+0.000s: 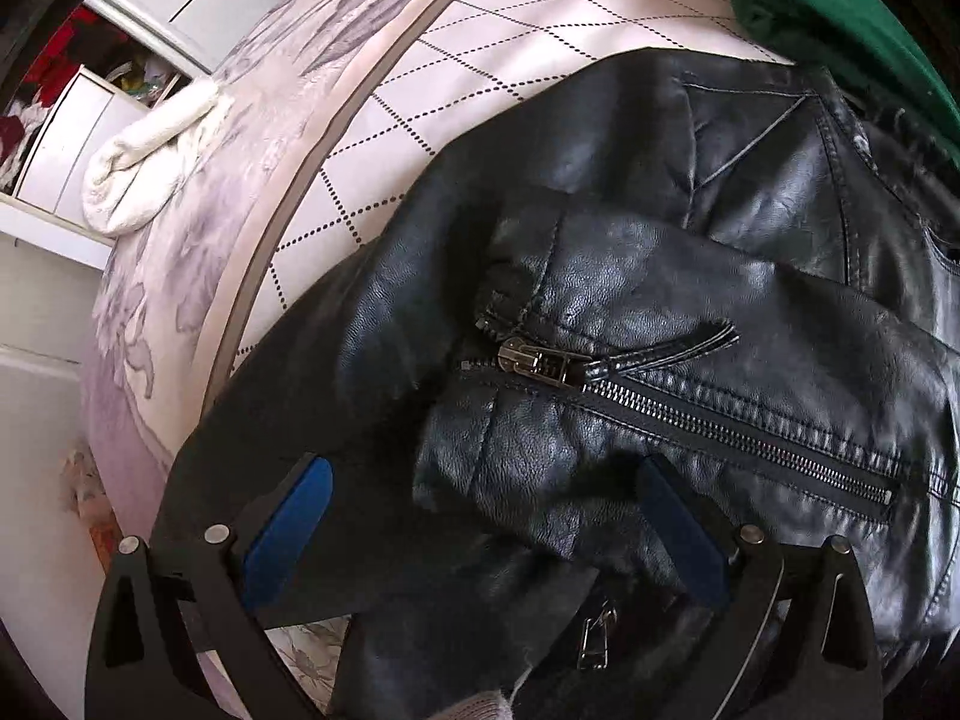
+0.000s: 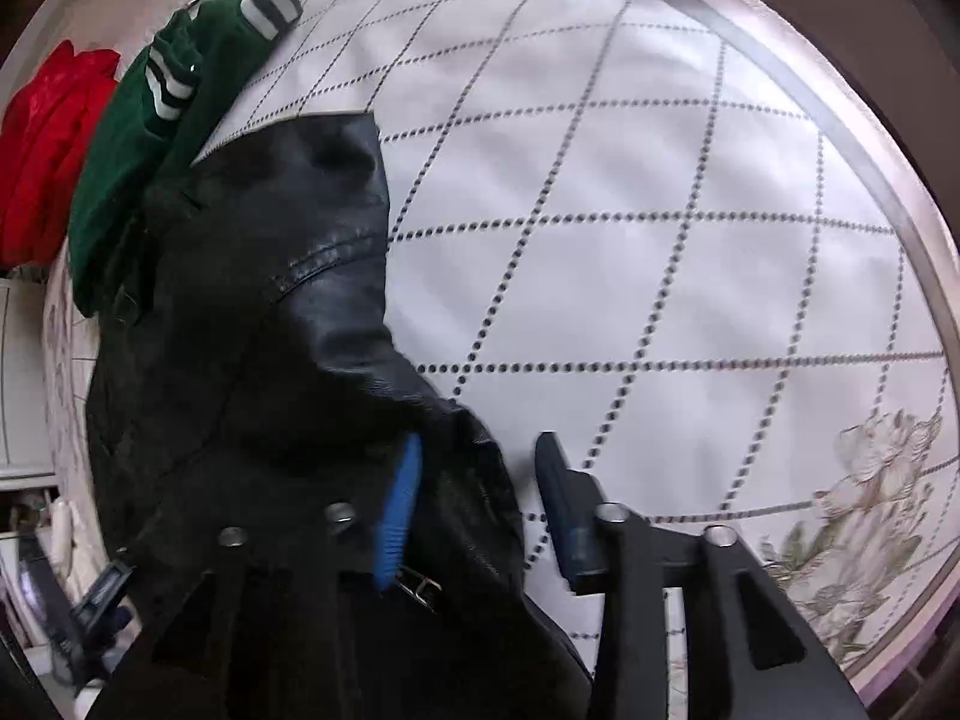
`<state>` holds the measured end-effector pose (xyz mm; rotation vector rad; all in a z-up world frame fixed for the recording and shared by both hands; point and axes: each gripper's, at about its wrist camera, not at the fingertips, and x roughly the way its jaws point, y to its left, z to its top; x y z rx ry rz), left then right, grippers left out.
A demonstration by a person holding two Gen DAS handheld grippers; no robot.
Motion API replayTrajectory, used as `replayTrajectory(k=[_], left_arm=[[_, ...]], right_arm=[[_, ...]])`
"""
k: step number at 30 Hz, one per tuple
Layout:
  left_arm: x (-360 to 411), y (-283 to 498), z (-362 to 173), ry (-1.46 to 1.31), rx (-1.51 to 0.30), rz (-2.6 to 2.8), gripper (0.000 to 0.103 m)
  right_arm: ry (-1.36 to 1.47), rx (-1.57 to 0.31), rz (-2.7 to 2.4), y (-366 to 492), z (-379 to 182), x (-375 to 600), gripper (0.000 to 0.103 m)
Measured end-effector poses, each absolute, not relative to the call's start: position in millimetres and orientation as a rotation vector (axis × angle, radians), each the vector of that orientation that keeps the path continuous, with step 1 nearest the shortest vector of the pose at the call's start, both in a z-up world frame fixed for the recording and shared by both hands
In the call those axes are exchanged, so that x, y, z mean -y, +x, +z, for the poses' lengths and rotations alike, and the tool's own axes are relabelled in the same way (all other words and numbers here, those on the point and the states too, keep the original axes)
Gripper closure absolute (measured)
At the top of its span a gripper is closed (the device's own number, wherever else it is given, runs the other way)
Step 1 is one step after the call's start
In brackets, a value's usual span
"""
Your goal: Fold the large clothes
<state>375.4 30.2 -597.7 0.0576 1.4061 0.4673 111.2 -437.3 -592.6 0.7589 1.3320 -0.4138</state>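
Note:
A black leather jacket (image 1: 690, 276) lies on a white quilted bed cover (image 1: 480, 60), with a sleeve folded across its body and a silver zipper (image 1: 540, 360) showing. My left gripper (image 1: 480, 480) is open just above the sleeve cuff, blue pads on either side of it. In the right wrist view the jacket (image 2: 258, 312) hangs in a bunch over the bed cover (image 2: 660, 240). My right gripper (image 2: 480, 468) is open, with a fold of the jacket edge between its fingers; the left blue pad (image 2: 399, 516) touches the leather.
A green jacket with striped cuffs (image 2: 150, 138) and a red garment (image 2: 48, 144) lie beyond the leather jacket. A white rolled cloth (image 1: 144, 168) sits on the floral bed border. A wardrobe (image 1: 72, 120) stands past the bed edge.

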Motion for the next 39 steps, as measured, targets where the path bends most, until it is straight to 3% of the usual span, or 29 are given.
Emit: replayTrajectory(k=[6, 8, 12, 13, 17, 20, 22, 23, 28, 32, 36, 39], left_arm=[[-26.8, 371.8, -595.8, 0.075, -1.375, 0.48, 0.0], [-27.9, 370.9, -598.7, 0.067, -1.369, 0.486, 0.0], [-29.7, 369.8, -603.7, 0.041, -1.357, 0.489, 0.0], [-30.8, 369.1, -604.8, 0.027, -1.356, 0.489, 0.0], [-37.2, 356.5, -595.0, -0.034, -1.341, 0.514, 0.0], [-52.9, 327.9, -571.7, -0.148, -1.312, 0.534, 0.0], [-69.8, 301.3, -556.8, -0.215, -1.299, 0.555, 0.0], [-85.5, 279.4, -549.1, -0.273, -1.292, 0.582, 0.0], [-180.6, 162.1, -551.0, -0.728, -1.282, 0.759, 0.0], [-251.0, 73.2, -586.0, -1.182, -1.141, 0.875, 0.0], [-294.4, 29.9, -614.0, -1.404, -0.948, 0.928, 0.001], [-314.2, 19.7, -619.1, -1.419, -0.854, 0.999, 0.005]], right_arm=[[0.718, -1.187, -0.22, 128.2, -544.8, 431.4, 0.063], [0.69, -1.159, -0.077, 150.5, -545.8, 420.7, 0.085], [0.654, -1.25, -0.122, 188.3, -585.6, 400.9, 0.09], [0.638, -1.314, -0.157, 199.5, -603.6, 402.3, 0.102], [0.583, -1.371, -0.191, 198.8, -607.2, 396.8, 0.103], [0.403, -1.405, -0.182, 188.4, -577.6, 366.0, 0.082], [0.318, -1.405, -0.14, 175.9, -560.7, 341.3, 0.056], [0.28, -1.408, -0.11, 164.2, -552.2, 324.6, 0.053], [0.207, -1.455, 0.004, 108.6, -538.6, 248.7, 0.052], [0.187, -1.505, 0.045, 78.8, -555.5, 209.2, 0.052], [0.126, -1.531, 0.03, 51.3, -576.6, 177.8, 0.052], [0.082, -1.514, 0.0, 35.7, -578.2, 167.8, 0.05]])
